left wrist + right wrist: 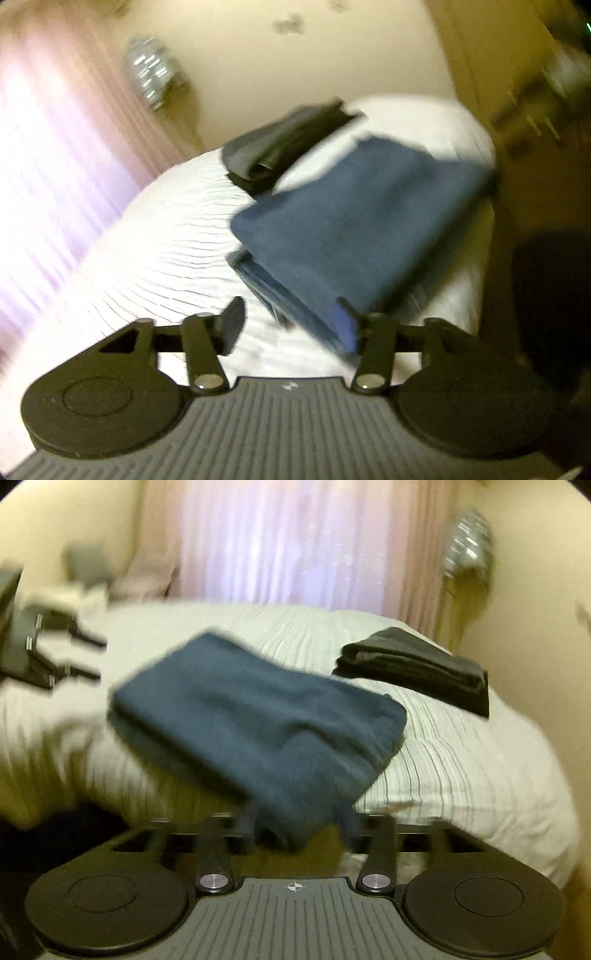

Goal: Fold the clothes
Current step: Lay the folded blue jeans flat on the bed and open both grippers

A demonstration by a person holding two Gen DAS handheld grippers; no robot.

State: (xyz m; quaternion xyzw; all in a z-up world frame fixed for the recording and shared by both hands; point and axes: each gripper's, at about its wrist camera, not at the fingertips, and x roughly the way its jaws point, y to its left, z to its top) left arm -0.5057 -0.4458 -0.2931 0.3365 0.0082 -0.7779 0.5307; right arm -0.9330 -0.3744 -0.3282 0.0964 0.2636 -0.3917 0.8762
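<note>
A folded dark blue garment [362,221] [251,723] lies on the white striped bed cover [147,240] [461,775]. In the left wrist view my left gripper [290,328] stands open at the garment's near corner; its left finger is over bare cover and its right finger [347,328] is at the cloth's edge. It also shows at the far left of the right wrist view, as the left gripper [92,657], empty and clear of the cloth. My right gripper [297,823] is open, with the blurred near end of the garment lying between its fingers.
A folded black garment [288,144] [413,668] rests on the bed beyond the blue one. A pink curtain [44,166] [277,542] hangs behind the bed, with a shiny silver object [151,70] [469,542] beside it. Wooden furniture [517,74] stands off the bed's edge.
</note>
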